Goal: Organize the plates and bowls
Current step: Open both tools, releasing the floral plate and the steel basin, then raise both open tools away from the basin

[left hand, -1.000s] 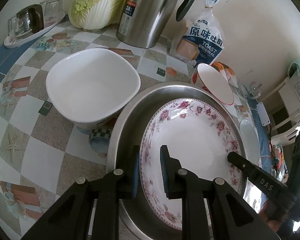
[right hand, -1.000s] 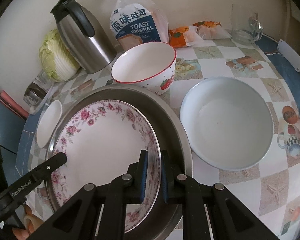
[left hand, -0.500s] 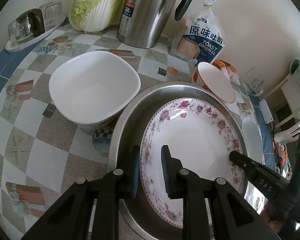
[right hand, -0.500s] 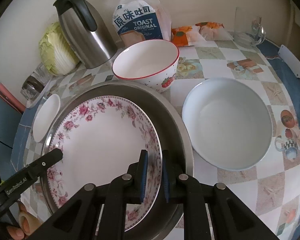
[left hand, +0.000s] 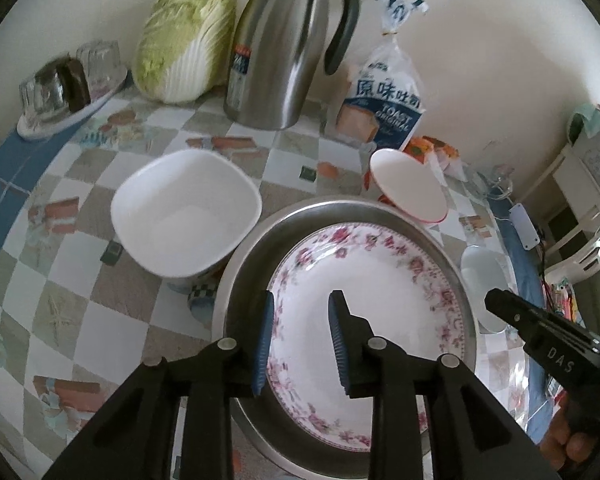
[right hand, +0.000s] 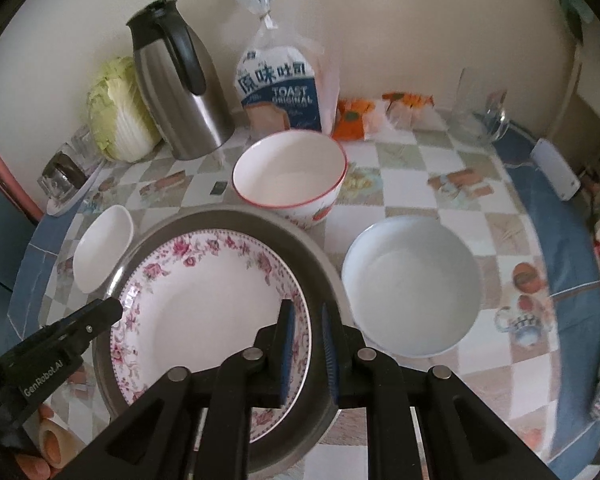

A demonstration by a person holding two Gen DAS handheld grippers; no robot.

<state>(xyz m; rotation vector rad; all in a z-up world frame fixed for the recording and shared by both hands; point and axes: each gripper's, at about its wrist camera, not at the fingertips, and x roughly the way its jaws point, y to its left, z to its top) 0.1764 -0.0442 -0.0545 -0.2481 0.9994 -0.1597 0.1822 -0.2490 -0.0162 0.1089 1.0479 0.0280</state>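
Floral plate (left hand: 374, 304) lying in a steel basin (left hand: 240, 276), ringed by square bowl (left hand: 186, 212), red-rimmed bowl (right hand: 290, 174), pale bowl (right hand: 412, 284), flask (left hand: 288, 44) and "TOAST ORIGINAL" bread (right hand: 278, 88); left gripper (left hand: 300, 340), opened wider than before, straddles its rim, right gripper (right hand: 306, 354) narrowly parted.

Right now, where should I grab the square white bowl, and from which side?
Take the square white bowl by its thin rim, one finger inside and one outside the wall. Probably best on the straight edge facing the left gripper, away from the corner crowding the steel basin. It stands upright and empty with flaring walls, too wide to span, so come down from above.
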